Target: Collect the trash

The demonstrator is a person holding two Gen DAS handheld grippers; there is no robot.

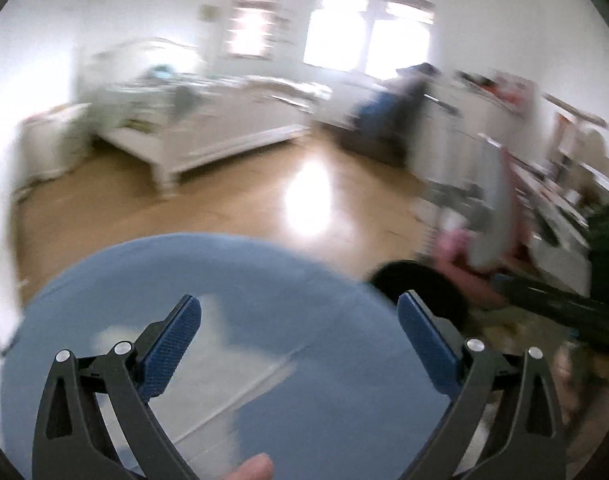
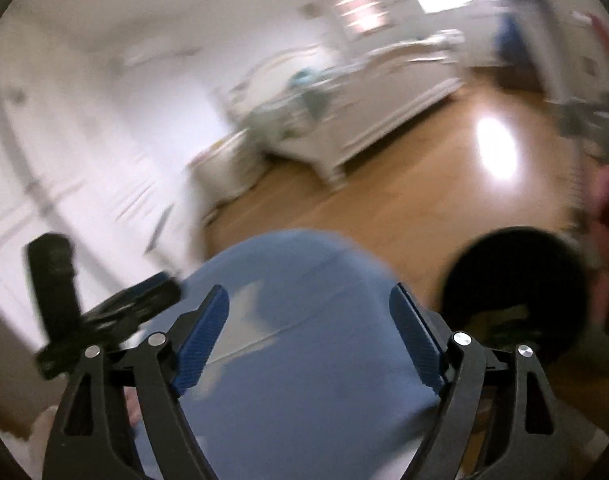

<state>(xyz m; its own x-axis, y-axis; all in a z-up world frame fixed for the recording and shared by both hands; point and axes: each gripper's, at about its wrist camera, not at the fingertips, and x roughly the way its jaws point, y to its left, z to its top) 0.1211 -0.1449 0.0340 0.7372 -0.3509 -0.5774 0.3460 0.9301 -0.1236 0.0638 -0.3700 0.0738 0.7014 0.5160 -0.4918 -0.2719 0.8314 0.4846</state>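
Left gripper (image 1: pixel 299 322): I had it spread wide, holding nothing, above the blue table (image 1: pixel 324 420).
Right gripper (image 2: pixel 309 318): also released and bare.
Bin (image 2: pixel 512 280): black, on the floor just beside the table; something pale seemed to lie inside.
Trash: white scraps (image 1: pixel 220 320) on the table, too blurred to name.
Progress: I judged collection unfinished; the scraps were left to pick up.

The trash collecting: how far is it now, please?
Nothing looks collected for certain. The left tongs and right tongs are both open and empty above the blue round surface. The black bin stands beside it; some light scraps seem to lie inside, but blur hides details. No trash to pick is clearly visible.
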